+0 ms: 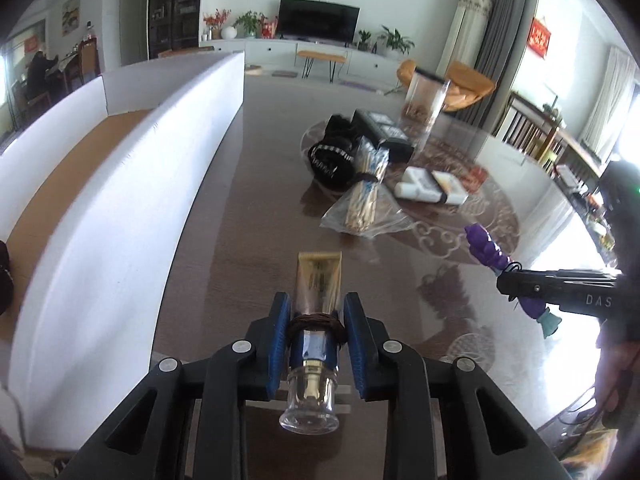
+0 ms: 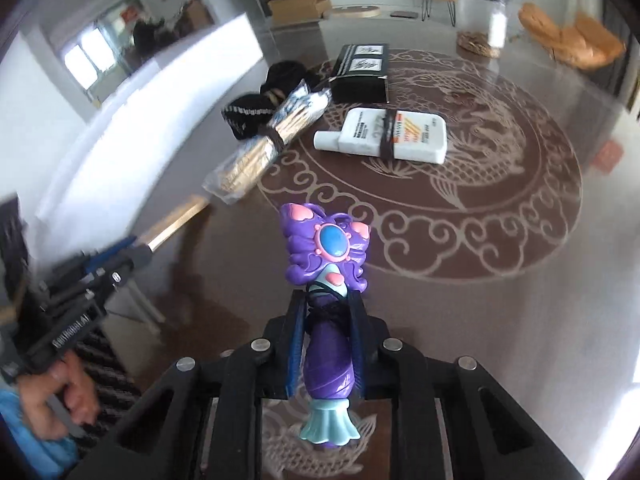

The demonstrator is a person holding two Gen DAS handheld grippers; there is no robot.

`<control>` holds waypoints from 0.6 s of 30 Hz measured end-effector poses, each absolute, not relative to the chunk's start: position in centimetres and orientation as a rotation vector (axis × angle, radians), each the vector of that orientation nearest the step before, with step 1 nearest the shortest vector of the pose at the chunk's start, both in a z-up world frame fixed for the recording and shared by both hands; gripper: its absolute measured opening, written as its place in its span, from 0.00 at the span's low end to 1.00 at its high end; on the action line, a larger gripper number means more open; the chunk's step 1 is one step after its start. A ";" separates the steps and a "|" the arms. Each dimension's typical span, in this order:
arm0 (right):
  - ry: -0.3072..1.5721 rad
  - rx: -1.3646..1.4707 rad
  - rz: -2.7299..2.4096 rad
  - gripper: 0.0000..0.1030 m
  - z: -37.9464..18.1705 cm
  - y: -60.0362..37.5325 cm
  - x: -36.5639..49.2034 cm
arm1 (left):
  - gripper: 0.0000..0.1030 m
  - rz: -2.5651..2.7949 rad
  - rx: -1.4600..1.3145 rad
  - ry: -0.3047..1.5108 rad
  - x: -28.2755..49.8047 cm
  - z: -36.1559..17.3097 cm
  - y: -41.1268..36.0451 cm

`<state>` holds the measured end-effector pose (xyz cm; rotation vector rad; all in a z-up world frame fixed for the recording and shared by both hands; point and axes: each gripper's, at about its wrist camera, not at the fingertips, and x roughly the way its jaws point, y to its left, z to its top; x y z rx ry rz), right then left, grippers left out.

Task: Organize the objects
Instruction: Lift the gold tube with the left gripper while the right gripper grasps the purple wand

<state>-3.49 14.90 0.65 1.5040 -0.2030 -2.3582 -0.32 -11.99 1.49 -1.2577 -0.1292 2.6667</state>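
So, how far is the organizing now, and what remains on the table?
Nothing visibly sorted yet: the white-walled box shows only bare cardboard floor. In hand: left gripper holds the gold cosmetic tube; right gripper holds the purple toy wand. Left: bagged sticks, white bottles, black box, black pouch, clear jar.

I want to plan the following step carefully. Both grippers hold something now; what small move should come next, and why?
Probably carry the gold tube, clamped in the left gripper, sideways over the white wall of the box beside it. The tube looks lifted off the table, and the box's brown floor shows free space. The right gripper already grips the purple toy and can follow.
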 end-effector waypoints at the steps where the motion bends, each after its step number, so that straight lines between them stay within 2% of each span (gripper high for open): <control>1: -0.247 1.498 -2.345 0.20 0.7 15.5 -3.4 | 0.26 2.670 -1.245 -0.132 -0.1 1.9 -12.1; 11: -0.301 1.430 -2.347 0.20 2.6 15.2 -3.4 | 0.26 2.719 -1.157 -0.244 2.2 4.2 -14.7; 18: -0.287 1.399 -2.325 0.20 4.3 14.1 -2.5 | 0.26 2.760 -1.008 -0.374 4.0 8.5 -16.8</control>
